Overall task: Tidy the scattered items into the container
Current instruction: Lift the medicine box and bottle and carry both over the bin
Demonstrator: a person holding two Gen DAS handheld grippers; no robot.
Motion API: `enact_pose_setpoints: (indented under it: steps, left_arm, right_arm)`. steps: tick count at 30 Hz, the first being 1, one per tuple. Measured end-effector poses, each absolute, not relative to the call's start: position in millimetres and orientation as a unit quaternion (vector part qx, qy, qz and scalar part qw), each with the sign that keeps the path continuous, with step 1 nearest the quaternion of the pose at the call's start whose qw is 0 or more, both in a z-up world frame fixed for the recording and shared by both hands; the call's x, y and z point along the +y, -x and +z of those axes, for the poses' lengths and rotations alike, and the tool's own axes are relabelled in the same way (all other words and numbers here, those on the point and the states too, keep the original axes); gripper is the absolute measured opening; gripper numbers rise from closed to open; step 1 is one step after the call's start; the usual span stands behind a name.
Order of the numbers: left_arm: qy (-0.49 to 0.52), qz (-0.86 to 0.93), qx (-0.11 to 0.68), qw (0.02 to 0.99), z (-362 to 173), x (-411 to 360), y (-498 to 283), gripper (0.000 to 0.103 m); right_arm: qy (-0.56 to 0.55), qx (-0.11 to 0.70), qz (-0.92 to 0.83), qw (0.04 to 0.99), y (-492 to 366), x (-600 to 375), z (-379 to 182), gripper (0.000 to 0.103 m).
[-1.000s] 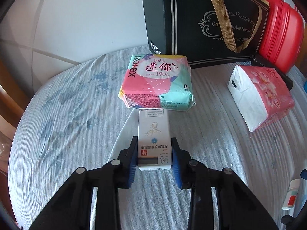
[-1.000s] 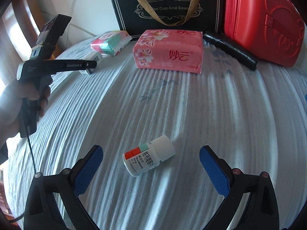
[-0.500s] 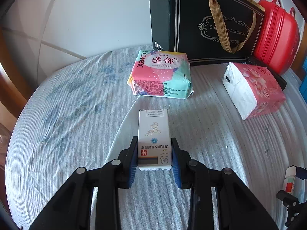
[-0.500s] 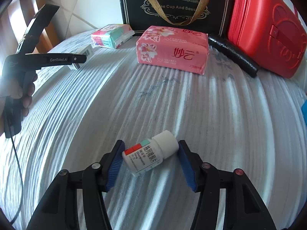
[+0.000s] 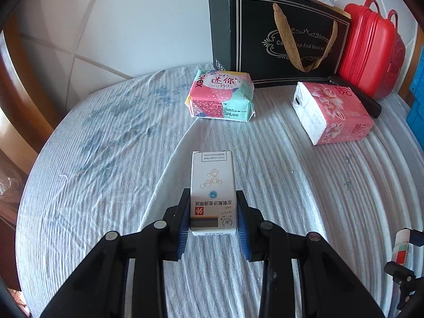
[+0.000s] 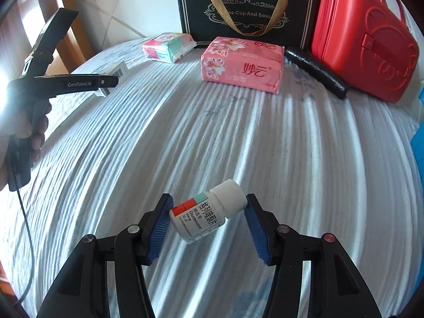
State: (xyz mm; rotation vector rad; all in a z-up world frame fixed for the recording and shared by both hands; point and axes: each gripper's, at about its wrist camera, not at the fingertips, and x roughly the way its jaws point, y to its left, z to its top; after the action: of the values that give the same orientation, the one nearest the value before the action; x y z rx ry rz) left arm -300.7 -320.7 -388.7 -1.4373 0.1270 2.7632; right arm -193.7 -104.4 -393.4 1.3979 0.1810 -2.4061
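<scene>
Blue container cut off at right edge; small print illegible.

Wide bare stretch of striped cloth across the middle and left, far edge crowded by pad packet, pink tissue pack, black rolled bundle, black gift bag, red case blocking right

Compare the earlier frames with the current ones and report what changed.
The right tool closed from wide open onto the white pill bottle, which lay loose on the cloth, and has lifted it. The left tool drew back from the pink-and-teal pack with the white carton clamped as before. The tissue pack and black bag stayed put.
</scene>
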Motion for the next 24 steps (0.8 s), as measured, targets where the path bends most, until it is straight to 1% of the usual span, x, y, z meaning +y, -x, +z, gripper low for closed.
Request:
enact_pose_setpoints:
  steps: [14, 24]
  left_arm:
    - [0.473, 0.881, 0.025, -0.014, -346, -311, 220, 0.031]
    - [0.477, 0.877, 0.010, -0.056, -299, -307, 150, 0.031]
  right_arm:
    - [-0.491, 0.049, -0.852, 0.175, 151, -82, -347, 0.055]
    - [-0.498, 0.039, -0.845, 0.189, 106, -71, -312, 0.055]
